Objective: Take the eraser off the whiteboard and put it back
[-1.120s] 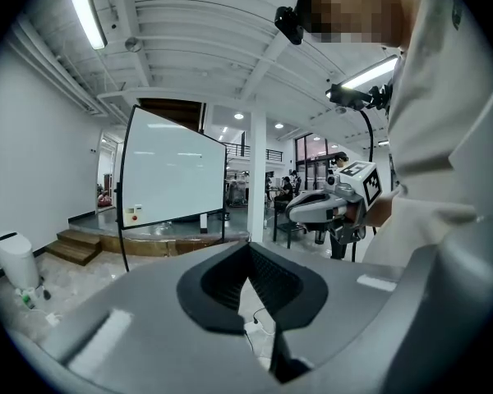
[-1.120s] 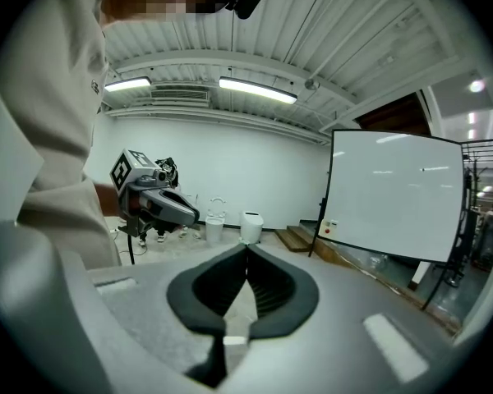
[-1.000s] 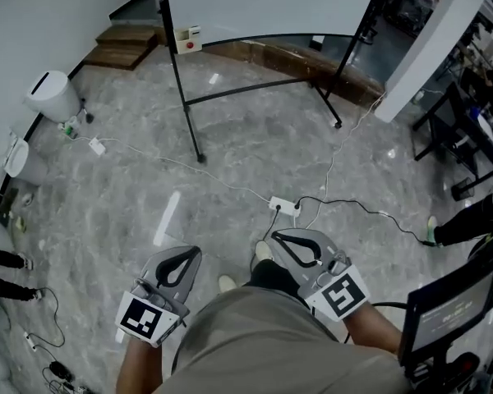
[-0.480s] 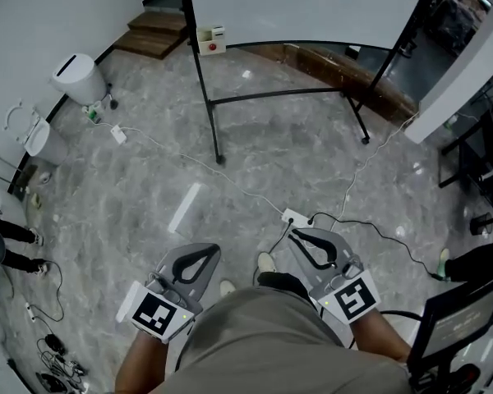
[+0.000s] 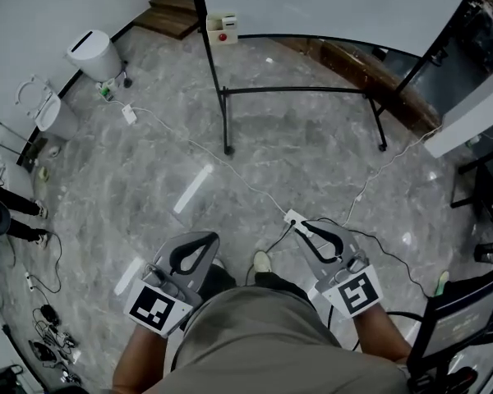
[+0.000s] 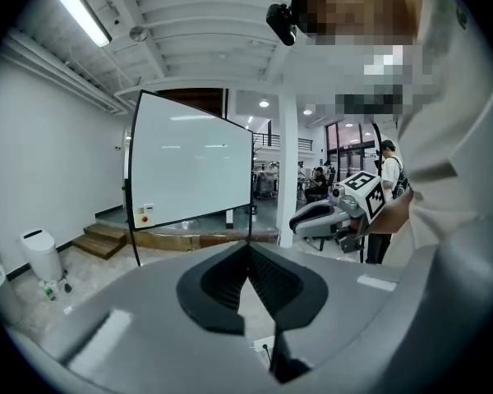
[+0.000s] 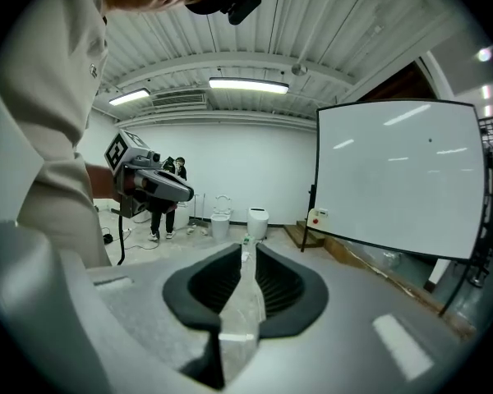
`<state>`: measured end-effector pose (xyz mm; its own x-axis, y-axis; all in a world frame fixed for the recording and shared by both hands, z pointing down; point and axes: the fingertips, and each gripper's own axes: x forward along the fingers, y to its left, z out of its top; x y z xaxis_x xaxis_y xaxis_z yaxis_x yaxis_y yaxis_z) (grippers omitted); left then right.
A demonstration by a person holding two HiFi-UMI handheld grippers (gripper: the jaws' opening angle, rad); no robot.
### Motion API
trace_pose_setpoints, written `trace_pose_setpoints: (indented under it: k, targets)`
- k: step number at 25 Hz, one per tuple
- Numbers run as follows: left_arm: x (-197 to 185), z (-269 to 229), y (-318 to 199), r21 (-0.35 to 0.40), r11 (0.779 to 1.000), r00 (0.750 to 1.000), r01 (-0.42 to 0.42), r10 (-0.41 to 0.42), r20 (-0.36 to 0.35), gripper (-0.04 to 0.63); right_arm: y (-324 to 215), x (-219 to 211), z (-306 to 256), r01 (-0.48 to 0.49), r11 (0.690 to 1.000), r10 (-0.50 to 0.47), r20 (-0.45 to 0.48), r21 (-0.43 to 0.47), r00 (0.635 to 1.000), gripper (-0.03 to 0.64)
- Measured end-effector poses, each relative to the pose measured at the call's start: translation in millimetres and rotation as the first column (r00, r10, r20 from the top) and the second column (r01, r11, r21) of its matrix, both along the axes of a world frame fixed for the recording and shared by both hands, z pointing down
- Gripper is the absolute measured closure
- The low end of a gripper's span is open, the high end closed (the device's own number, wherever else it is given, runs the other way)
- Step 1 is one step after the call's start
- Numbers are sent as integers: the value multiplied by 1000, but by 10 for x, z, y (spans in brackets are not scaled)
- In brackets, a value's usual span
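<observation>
Floor (image 5: 312, 162) of grey veined stone runs to a white wall (image 5: 33, 6). One whiteboard (image 5: 337, 2) stands there on black legs. One eraser (image 5: 223, 28), a small white block with a red spot, sits at its lower left corner. Of two grippers, the left gripper (image 5: 200, 239) is closed and empty; the right gripper (image 5: 301, 226) has just been opening to a slit, with nothing between.

Whiteboard (image 5: 337, 6) runs off the top edge in the head view, and the little white box (image 5: 223, 28) on its frame is too small to identify.
</observation>
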<state>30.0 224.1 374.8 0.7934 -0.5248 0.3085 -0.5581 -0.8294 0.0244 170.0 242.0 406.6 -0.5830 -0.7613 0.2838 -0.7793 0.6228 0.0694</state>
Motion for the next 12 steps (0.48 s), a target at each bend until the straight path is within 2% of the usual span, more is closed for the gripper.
trace_pose_setpoints:
  k: [6,12]
  targets:
    - [-14,40,-342,4,1000,1000,1,-1,-11,571,-410,-97,101,51,999,-51,8,-5,999,568]
    - [-357,146,-913,2,1000,998,14,-14,-65,570,-1027,-419,113,52,999,-52,-23,-1,998,568]
